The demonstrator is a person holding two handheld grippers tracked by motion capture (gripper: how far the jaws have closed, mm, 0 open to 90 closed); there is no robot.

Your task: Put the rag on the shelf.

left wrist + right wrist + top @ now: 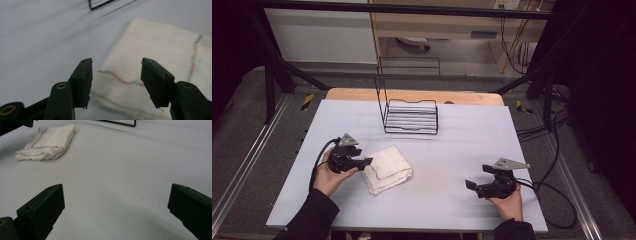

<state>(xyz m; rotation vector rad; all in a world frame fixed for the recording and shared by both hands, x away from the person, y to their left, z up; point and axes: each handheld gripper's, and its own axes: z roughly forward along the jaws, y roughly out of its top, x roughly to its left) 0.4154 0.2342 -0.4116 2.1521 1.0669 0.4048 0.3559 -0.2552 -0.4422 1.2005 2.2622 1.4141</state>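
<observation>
Left hand-held gripper (116,75) jaws apart over folded white cloth (155,62), right hand-held gripper (116,205) wide open, no legible writing.

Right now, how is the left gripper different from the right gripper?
The left gripper is at the folded white cloth, its jaws either side of the cloth's edge; the right gripper is over bare table, far from it. The right gripper's jaws gape wider than the left's. Both are open and empty.

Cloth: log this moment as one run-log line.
cloth: folded, flat on table | left tongs: open, at cloth edge, not gripping | right tongs: open, apart over bare table | rack: behind
</observation>
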